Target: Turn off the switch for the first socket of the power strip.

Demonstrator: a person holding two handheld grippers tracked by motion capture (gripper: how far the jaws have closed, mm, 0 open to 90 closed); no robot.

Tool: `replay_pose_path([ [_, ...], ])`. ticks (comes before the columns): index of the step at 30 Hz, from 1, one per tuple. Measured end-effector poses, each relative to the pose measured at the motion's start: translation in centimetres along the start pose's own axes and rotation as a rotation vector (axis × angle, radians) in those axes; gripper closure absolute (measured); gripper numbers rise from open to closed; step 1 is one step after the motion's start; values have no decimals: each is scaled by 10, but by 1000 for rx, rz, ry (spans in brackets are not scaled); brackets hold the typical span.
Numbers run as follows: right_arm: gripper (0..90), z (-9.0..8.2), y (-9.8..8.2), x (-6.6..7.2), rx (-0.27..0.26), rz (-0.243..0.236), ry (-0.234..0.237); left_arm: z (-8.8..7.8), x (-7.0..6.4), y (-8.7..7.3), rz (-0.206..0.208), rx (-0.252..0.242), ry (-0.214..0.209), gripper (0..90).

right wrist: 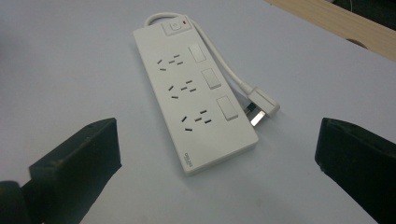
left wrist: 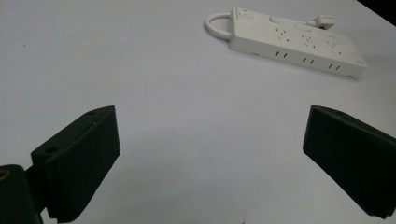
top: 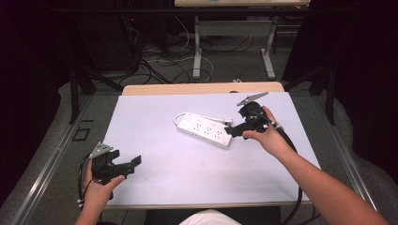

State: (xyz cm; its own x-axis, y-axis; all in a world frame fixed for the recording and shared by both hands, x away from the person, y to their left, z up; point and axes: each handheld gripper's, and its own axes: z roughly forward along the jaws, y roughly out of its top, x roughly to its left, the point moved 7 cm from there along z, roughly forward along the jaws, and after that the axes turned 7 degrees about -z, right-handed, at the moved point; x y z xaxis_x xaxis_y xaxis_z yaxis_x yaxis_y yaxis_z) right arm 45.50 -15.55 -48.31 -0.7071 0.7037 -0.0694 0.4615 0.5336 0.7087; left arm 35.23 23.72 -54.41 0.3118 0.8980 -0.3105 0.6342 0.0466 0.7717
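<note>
A white power strip (top: 205,130) with three sockets and three switches lies flat on the white table top (top: 187,178), right of centre. Its white cable loops round the far end and runs back along one side to the plug (right wrist: 262,106), which rests against the strip (right wrist: 196,102). My right gripper (top: 233,131) is held just off the strip's near right end, open, with nothing between its jaws (right wrist: 217,163). My left gripper (top: 133,164) hovers at the table's front left corner, also open and empty (left wrist: 210,163), and looks across at the strip (left wrist: 299,44) from a distance.
A strip of bare wood (top: 202,88) shows along the table's far edge. Beyond it, another table's white legs (top: 197,51) and loose cables (top: 159,61) are on the floor. Dark frames and drapes close in both sides.
</note>
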Motion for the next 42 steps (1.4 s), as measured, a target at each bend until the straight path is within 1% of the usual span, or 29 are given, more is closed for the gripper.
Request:
replay_pose_path([
  [1, 0, -2, -2, -1, 1, 3, -7, -1, 0, 0, 1, 9, -5, 38],
  [4, 0, -6, -7, -4, -6, 8, -11, -1, 0, 0, -1, 11, -3, 38],
  [5, 0, -7, -9, -5, -5, 20, -13, -1, 0, 0, -1, 11, -3, 38],
  [6, 0, -8, -12, -6, -4, 17, -15, -1, 0, 0, -1, 11, -2, 38],
  [7, 0, -9, -14, -7, -7, 13, -14, -1, 0, 0, -1, 11, -2, 38],
  [8, 0, -10, -17, -7, -5, 26, -15, -1, 0, 0, -1, 11, -2, 38],
  [10, 0, -12, -21, -7, -5, 32, -10, -1, 0, 0, -2, 11, -2, 38],
  [12, 0, -15, -25, -7, -12, 37, -14, -1, 0, 0, -3, 6, -3, 38],
  [13, 0, -16, -26, -8, -21, 33, -17, -1, 0, -1, -1, 15, -4, 38],
  [15, 0, -21, -29, -7, -32, 44, -19, -1, 0, -1, -2, 11, -3, 38],
  [16, 0, -24, -31, -7, -39, 32, -20, -1, 0, 0, -3, 5, -2, 38],
  [18, 0, -30, -35, -6, -53, 42, -26, -2, 0, -1, -2, 14, -4, 38],
  [19, 0, -33, -37, -6, -60, 47, -30, -1, 0, 0, -4, 4, 2, 38],
  [21, 0, -38, -41, -7, -80, 55, -30, -1, 0, 0, -4, 3, 0, 38],
  [24, 0, -43, -51, -6, -94, 84, -28, -1, 0, 0, -5, 2, 1, 38],
  [25, 0, -45, -54, -6, -95, 93, -28, 0, 0, 0, -7, -8, 3, 38],
  [26, 0, -46, -57, -7, -98, 98, -29, 0, 0, 0, -8, -7, 4, 38],
  [28, 0, -48, -63, -7, -104, 110, -23, -1, 0, -1, -4, 13, -3, 38],
  [30, 0, -50, -69, -7, -115, 127, -22, -1, 0, -1, -4, 12, -3, 38],
  [32, 0, -52, -75, -8, -119, 130, -30, -1, 0, -1, -5, 12, -2, 38],
  [36, 0, -54, -87, -10, -123, 136, -65, -1, 0, -1, -6, 10, 1, 38],
  [37, 0, -55, -90, -10, -122, 142, -64, -1, 0, -1, -6, 10, 2, 38],
  [42, 0, -60, -101, -11, -132, 164, -92, -1, 0, -1, -8, 7, 3, 38],
])
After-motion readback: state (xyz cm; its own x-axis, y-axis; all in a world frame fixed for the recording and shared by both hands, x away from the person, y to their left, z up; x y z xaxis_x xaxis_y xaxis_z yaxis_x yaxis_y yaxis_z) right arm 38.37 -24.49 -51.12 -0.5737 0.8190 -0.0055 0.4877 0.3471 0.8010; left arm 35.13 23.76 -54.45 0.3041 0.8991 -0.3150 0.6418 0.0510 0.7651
